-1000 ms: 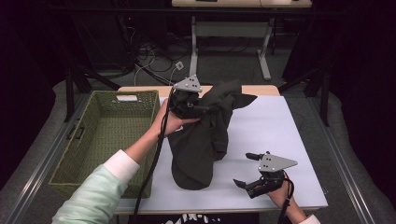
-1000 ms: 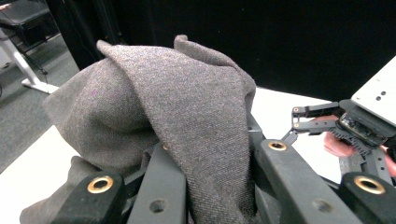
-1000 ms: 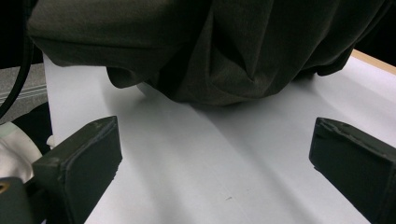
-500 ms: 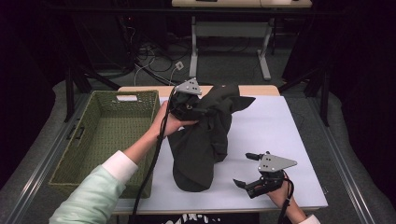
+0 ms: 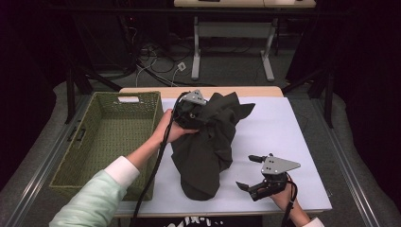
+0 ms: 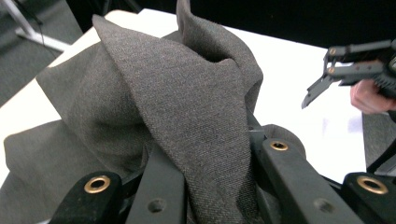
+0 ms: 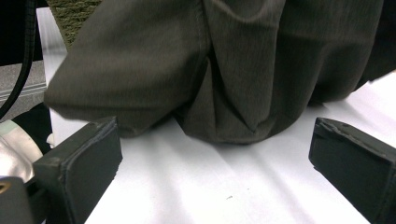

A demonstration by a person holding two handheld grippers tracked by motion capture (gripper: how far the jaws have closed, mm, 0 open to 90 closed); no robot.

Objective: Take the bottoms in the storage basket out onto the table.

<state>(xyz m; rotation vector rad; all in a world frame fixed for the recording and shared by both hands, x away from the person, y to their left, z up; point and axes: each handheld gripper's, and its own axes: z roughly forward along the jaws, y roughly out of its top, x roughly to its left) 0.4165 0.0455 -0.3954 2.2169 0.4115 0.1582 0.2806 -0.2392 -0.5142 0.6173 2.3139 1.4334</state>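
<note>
From the high view, your left gripper (image 5: 191, 113) was near the far edge of the white table top (image 5: 293, 142), towards its left side. It was clamped tight on a dark grey-green cloth (image 5: 205, 151). The top of the cloth was bunched up at the gripper. The rest hung down, and its bottom end sat on the table near the front edge. Your right gripper (image 5: 255, 172) was low at the front right corner of the table, just beside the bottom of the cloth but not touching it. Its jaws stood wide apart with nothing between them. A green woven basket (image 5: 90, 161) stood at the left edge of the table, and your left arm in a pale green sleeve (image 5: 94, 198) reached across its near corner.

From the left gripper view, the cloth (image 6: 187, 107) was pinched between your two black jaws and rose up in folds in front of them. Your right gripper (image 6: 327, 74) sat farther off over the white table (image 6: 289, 65), spread wide.

From the right gripper view, your two jaws were wide apart, one at each side. The bottom of the cloth (image 7: 224, 65) rested on the white table (image 7: 210, 186) just ahead of them, untouched. A bit of the basket (image 7: 72, 11) peeked out behind the cloth.
</note>
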